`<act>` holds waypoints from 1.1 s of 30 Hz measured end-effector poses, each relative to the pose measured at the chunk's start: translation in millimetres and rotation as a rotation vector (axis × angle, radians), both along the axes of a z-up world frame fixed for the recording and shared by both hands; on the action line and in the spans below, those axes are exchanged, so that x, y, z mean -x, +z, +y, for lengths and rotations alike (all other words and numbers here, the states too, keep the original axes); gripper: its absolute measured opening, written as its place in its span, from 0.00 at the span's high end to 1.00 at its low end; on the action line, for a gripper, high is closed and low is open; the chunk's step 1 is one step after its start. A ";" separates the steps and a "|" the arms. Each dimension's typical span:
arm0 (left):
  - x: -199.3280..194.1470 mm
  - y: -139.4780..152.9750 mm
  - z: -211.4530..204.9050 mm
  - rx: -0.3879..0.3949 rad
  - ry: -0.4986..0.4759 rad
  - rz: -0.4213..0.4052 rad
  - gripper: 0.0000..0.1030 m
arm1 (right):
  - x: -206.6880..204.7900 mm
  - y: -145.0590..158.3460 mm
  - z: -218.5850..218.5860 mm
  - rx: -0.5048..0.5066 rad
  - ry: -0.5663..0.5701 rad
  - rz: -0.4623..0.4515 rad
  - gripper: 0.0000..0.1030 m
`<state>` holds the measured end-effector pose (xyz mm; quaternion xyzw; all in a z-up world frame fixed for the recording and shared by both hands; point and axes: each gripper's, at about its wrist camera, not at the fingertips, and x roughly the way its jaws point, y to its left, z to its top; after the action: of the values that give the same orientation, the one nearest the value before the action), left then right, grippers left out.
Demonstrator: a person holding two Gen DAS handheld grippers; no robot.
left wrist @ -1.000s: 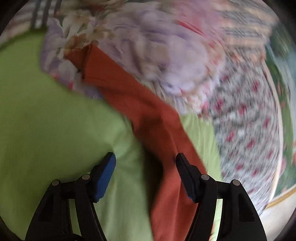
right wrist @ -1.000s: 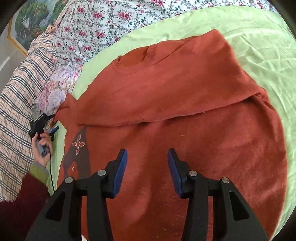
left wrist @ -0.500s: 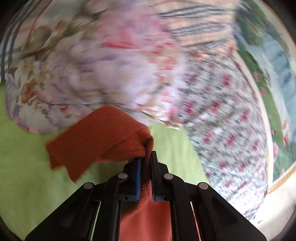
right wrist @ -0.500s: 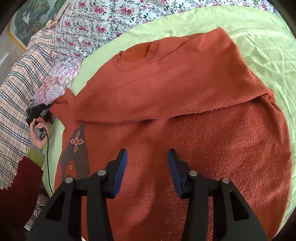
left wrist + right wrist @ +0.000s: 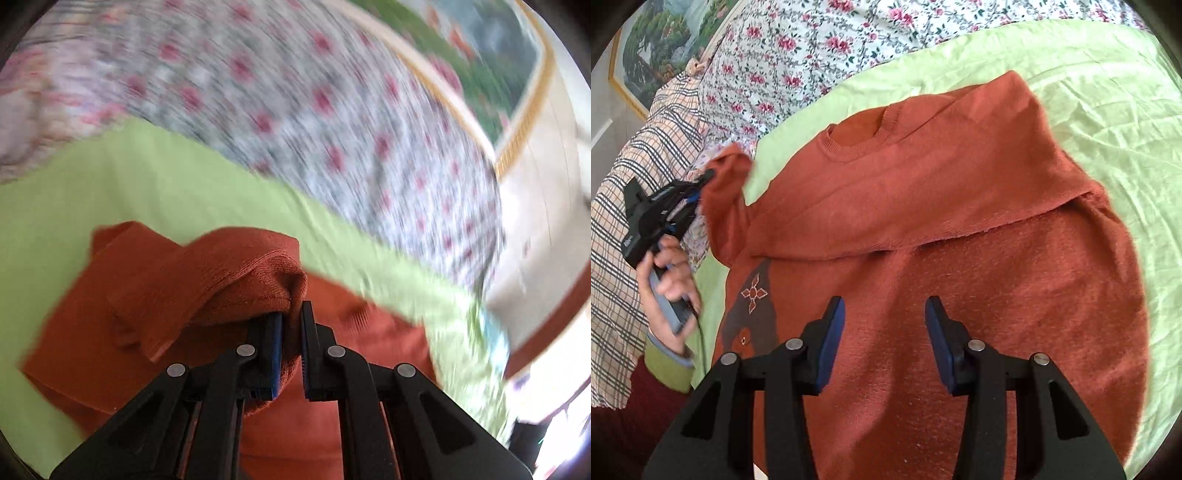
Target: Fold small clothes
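A rust-orange knit sweater [image 5: 942, 221] lies spread on a light green sheet [image 5: 1108, 92], its right sleeve folded across the chest and its neckline away from me. My left gripper [image 5: 291, 321] is shut on the end of the left sleeve [image 5: 207, 280] and holds it lifted above the sheet; it also shows in the right wrist view [image 5: 701, 184] at the sweater's left edge. My right gripper [image 5: 884, 317] is open and empty, hovering over the sweater's lower body.
A floral quilt [image 5: 798, 55] and a plaid blanket [image 5: 635, 177] lie along the far and left sides of the bed. A framed landscape picture [image 5: 653, 48] hangs on the wall behind. A dark patch with a flower motif [image 5: 753, 295] marks the sweater's left side.
My left gripper closed on the left sleeve end, lifted it and swung it toward the sweater's body. My right gripper stayed open over the lower body.
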<state>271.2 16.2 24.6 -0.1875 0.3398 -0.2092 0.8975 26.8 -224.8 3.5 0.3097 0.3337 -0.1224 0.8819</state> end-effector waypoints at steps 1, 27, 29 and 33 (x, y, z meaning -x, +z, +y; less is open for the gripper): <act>0.0 -9.7 -23.0 -0.046 -0.036 0.016 0.93 | 3.2 0.5 -2.4 0.000 -0.006 -0.001 0.55; 66.1 -75.7 111.5 -0.296 0.232 0.219 0.46 | -159.7 37.3 69.2 0.216 0.308 -0.032 0.55; 60.3 -81.0 117.1 -0.282 0.251 0.230 0.46 | -183.3 35.5 84.7 0.331 0.350 -0.001 0.54; 55.4 -82.0 113.0 -0.289 0.269 0.222 0.45 | -224.3 20.3 115.5 0.602 0.428 0.072 0.38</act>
<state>215.8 129.2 -57.4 -0.1223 0.4348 -0.0147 0.8920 251.1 -109.3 23.7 -0.0450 0.3707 -0.0384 0.9268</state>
